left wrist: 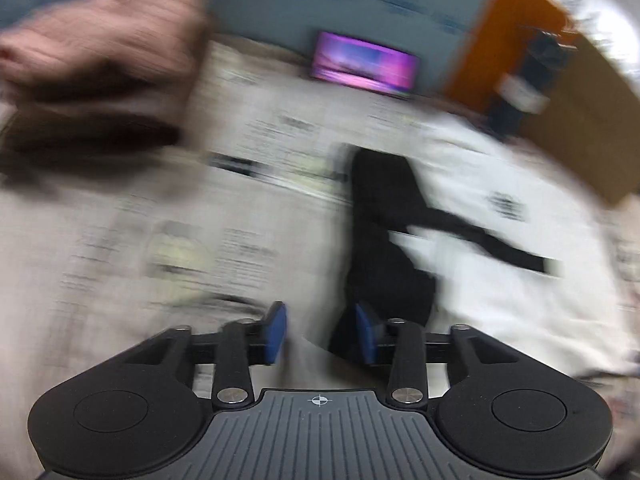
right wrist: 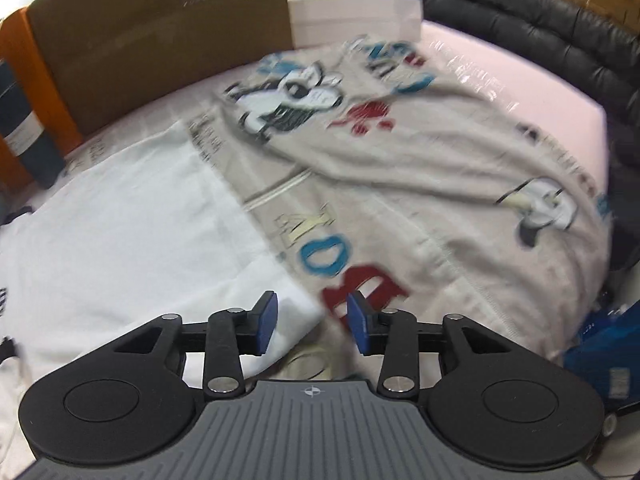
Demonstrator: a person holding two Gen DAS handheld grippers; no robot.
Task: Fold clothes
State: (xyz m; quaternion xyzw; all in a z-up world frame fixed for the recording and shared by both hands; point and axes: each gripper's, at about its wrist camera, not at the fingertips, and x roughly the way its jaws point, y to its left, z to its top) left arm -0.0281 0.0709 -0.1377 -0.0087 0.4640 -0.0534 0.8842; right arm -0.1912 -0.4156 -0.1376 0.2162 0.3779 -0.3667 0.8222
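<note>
The left hand-held gripper (left wrist: 321, 330) is released, its blue pads standing apart with nothing between them. Straight ahead of it and slightly to its right lies a black strip of cloth (left wrist: 384, 232), perhaps a sleeve or trim, on the white cotton garment (left wrist: 500, 248) that spreads away to the right. To its left is only the beige printed sheet covering the desk (left wrist: 140, 260), with a blurred pinkish-brown bundle of cloth (left wrist: 100, 44) farther off at the upper left; motion blur hides what that is.

The right hand-held gripper (right wrist: 312, 322) is likewise released and empty. The slanting near edge of the same white garment (right wrist: 132, 240) runs just under its left pad, and the beige cartoon-print garment (right wrist: 400, 168) stretches ahead and to its right, long axis running away from the pads.

Judging from this, the white garment lies between the two hands, each about equally near one side of it.
</note>
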